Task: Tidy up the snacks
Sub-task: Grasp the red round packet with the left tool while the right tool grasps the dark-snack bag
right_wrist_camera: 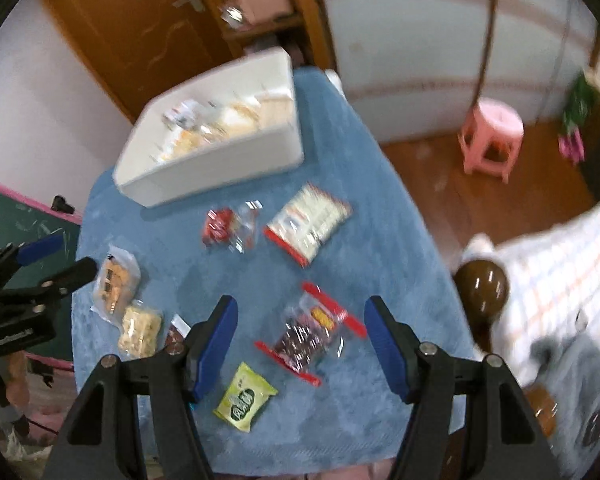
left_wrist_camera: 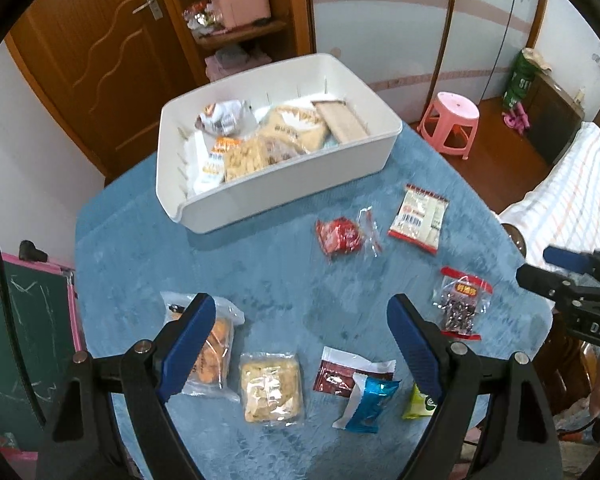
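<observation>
Snacks (left_wrist_camera: 271,388) lie below both hand-held grippers (left_wrist_camera: 302,332) (right_wrist_camera: 300,336), each hovering spread wide, empty.

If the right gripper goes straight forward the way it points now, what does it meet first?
Most likely the clear packet of dark snacks with red edges, which lies on the blue cloth between the open jaws of the right gripper. Depth is hard to judge; the view is blurred.

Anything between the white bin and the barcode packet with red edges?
No. In the left wrist view, only bare blue tablecloth separates the white bin from the barcode packet. The red candy lies beside that stretch.
</observation>
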Tool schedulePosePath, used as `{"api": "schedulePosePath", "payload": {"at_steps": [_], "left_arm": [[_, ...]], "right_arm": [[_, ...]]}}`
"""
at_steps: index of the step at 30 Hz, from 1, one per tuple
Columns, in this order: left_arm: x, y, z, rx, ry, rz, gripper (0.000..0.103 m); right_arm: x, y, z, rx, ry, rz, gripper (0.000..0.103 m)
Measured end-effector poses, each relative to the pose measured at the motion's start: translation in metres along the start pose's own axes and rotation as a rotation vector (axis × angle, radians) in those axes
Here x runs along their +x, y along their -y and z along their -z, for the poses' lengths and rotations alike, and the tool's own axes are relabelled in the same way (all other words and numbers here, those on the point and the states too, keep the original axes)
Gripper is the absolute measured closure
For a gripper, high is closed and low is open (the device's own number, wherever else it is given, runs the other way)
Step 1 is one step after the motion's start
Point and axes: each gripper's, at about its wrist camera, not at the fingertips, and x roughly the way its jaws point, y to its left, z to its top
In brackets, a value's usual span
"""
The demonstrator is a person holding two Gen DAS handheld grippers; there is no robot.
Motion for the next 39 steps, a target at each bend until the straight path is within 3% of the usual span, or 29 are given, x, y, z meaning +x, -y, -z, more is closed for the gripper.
{"api": "schedulePosePath", "payload": {"at_steps": [5, 8, 13, 16, 21, 27, 30, 32, 35, 39], "left_arm": [[0.022, 0.001, -0.004, 0.006, -0.044, 0.006, 0.016], [0.037, 0.003, -0.009, 0.038, -0.061, 0.007, 0.016], [0.066, 0.013, -0.027, 0.149, -0.083, -0.006, 0.016], [0.088, 0.026, -0.038, 0.264, -0.113, -0.002, 0.016], [0.115, 0.05, -0.05, 0.466, -0.128, -0.026, 0.016], [0.139, 0.063, -0.062, 0.538, -0.165, -0.024, 0.016], [0.151, 0.065, -0.065, 0.544, -0.194, -0.008, 0.016], [0.158, 0.067, -0.067, 0.551, -0.21, -0.002, 0.016], [0.169, 0.07, -0.067, 0.573, -0.23, 0.002, 0.016], [0.183, 0.076, -0.069, 0.589, -0.251, -0.008, 0.016]], "right_arm": [[0.033, 0.023, 0.011, 0.123, -0.104, 0.026, 0.037], [0.055, 0.035, 0.017, 0.233, -0.175, -0.004, 0.037], [0.078, 0.036, 0.022, 0.324, -0.238, -0.036, 0.037], [0.091, 0.032, 0.023, 0.336, -0.267, -0.039, 0.037], [0.111, 0.024, 0.022, 0.321, -0.304, 0.004, 0.036], [0.126, -0.002, 0.021, 0.162, -0.336, 0.109, 0.024], [0.126, -0.018, 0.026, 0.037, -0.345, 0.165, 0.034], [0.121, -0.017, 0.027, 0.026, -0.347, 0.142, 0.039], [0.112, -0.006, 0.022, 0.059, -0.33, 0.119, 0.041], [0.099, 0.007, 0.009, 0.055, -0.27, 0.169, 0.041]]}}
